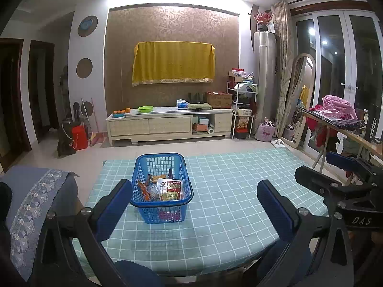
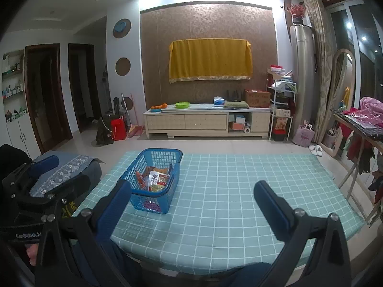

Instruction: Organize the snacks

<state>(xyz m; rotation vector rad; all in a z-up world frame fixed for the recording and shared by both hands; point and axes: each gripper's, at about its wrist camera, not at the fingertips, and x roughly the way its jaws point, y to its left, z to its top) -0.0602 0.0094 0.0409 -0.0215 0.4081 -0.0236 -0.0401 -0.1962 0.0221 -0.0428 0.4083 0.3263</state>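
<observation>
A blue plastic basket [image 1: 141, 171] [image 2: 134, 174] stands on the left half of the table with the green checked cloth [image 1: 239, 191] [image 2: 239, 191]. Several snack packets [image 1: 167, 189] [image 2: 154, 178] lie inside it, red, orange and white. My left gripper [image 1: 195, 190] is open and held back over the near edge, its left finger beside the basket, nothing between the fingers. My right gripper [image 2: 192, 191] is open too, empty, to the right of the basket. In the left wrist view the right gripper [image 1: 335, 179] shows at the right edge.
A chair with a blue floral cover [image 1: 36, 191] [image 2: 62, 169] stands left of the table. A folding rack with clothes [image 1: 335, 119] [image 2: 366, 119] is on the right. A TV cabinet [image 1: 167, 124] lines the far wall.
</observation>
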